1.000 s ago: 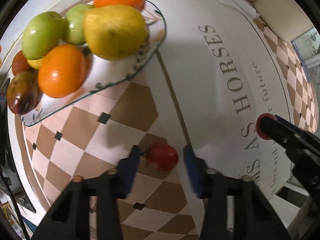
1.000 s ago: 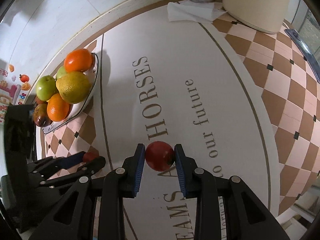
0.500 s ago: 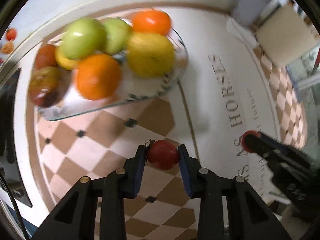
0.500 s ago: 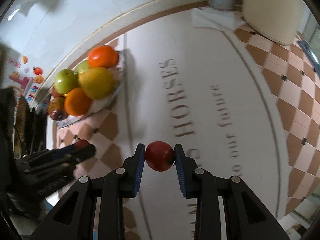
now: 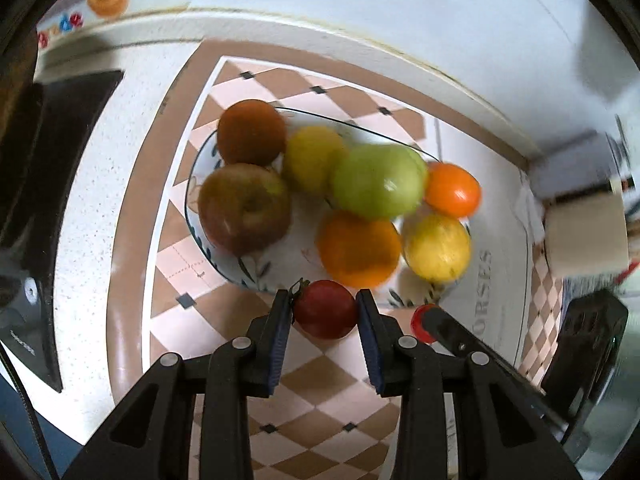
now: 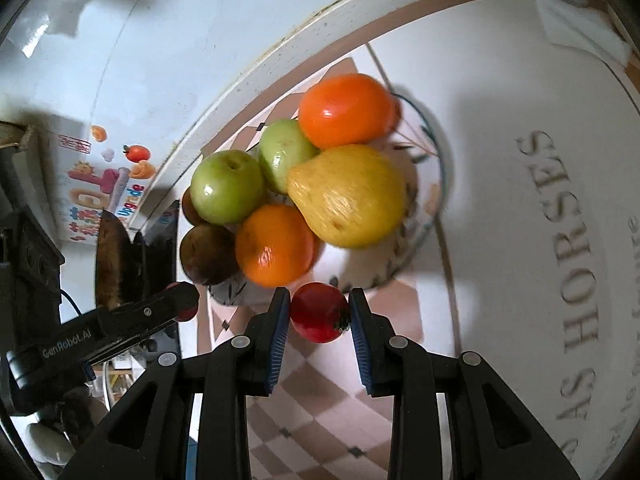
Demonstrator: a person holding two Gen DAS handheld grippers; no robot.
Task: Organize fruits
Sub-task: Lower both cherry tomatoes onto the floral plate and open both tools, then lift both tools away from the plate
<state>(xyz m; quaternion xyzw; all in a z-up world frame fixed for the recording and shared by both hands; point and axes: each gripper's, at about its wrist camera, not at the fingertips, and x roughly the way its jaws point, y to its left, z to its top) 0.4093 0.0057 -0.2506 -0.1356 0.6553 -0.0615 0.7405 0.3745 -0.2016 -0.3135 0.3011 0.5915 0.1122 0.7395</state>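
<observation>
Red tomatoes pinched by left gripper (image 5: 325, 310) and right gripper (image 6: 319, 312); only the right view shows a second green apple (image 6: 285, 155).

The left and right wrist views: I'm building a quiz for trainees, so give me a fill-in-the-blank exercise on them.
1. Each gripper is shut on a small ____ tomato: the left gripper and the right gripper.
2. The white patterned fruit plate holds ____ green apples.
3. The yellow pear touches the orange tangerine on its ____ side in the right wrist view.

Missing: red; two; left
</observation>
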